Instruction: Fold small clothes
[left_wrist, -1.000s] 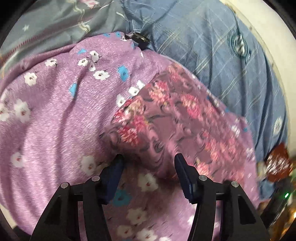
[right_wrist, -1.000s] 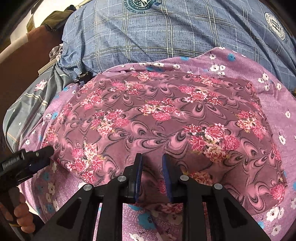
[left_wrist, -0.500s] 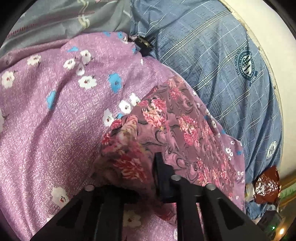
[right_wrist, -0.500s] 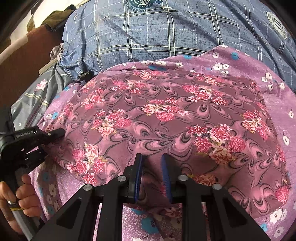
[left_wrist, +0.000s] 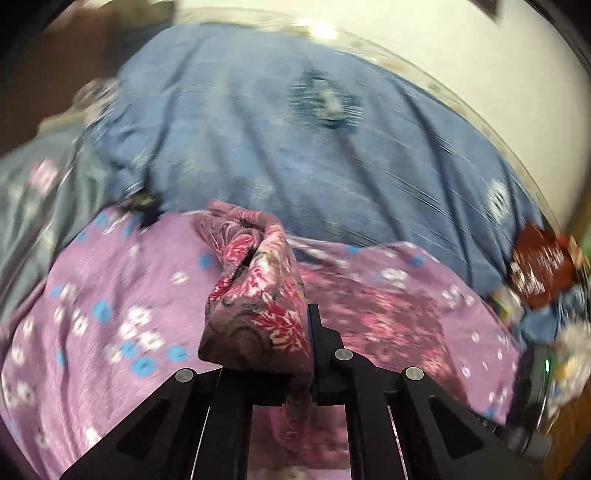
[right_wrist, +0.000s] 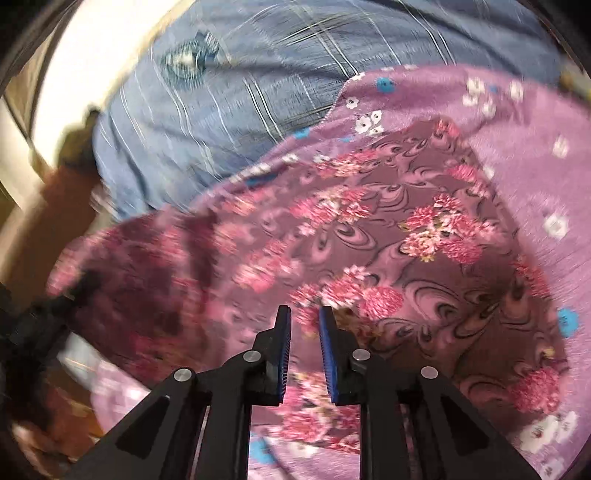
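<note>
- My left tool (left_wrist: 258, 354) is pinching a bunched corner of the dark floral garment (left_wrist: 258, 291); the cloth stands up in a crumpled wad over the tool, and only 1 finger (left_wrist: 316, 332) shows clear of it, on the right of the wad.
- My right tool (right_wrist: 304, 328) is pressed nearly together on the near edge of the same garment (right_wrist: 388, 240), its 2 blue pads (right_wrist: 284, 354) with a thin fold of the cloth running down between them.
- In the right wrist view the garment's left part hangs raised and shadowed toward my left tool (right_wrist: 44, 317), which shows as a dark, blurred shape at the left edge, while its right part lies spread flat.
- The garment lies on the lilac sheet with white and blue flowers (left_wrist: 122, 295), which shows around it on the near, left and right sides.
- Beyond the lilac sheet, a blue checked cover (left_wrist: 314, 147) with a round emblem spreads toward the far edge of the bed, up to a pale wall.
- At the left edge of the bed in the left wrist view lies a grey-green patterned cloth (left_wrist: 33, 192).
- A dark red packet (left_wrist: 539, 273) sits near the right edge.
- Both views are blurred, so finer detail cannot be told.
</note>
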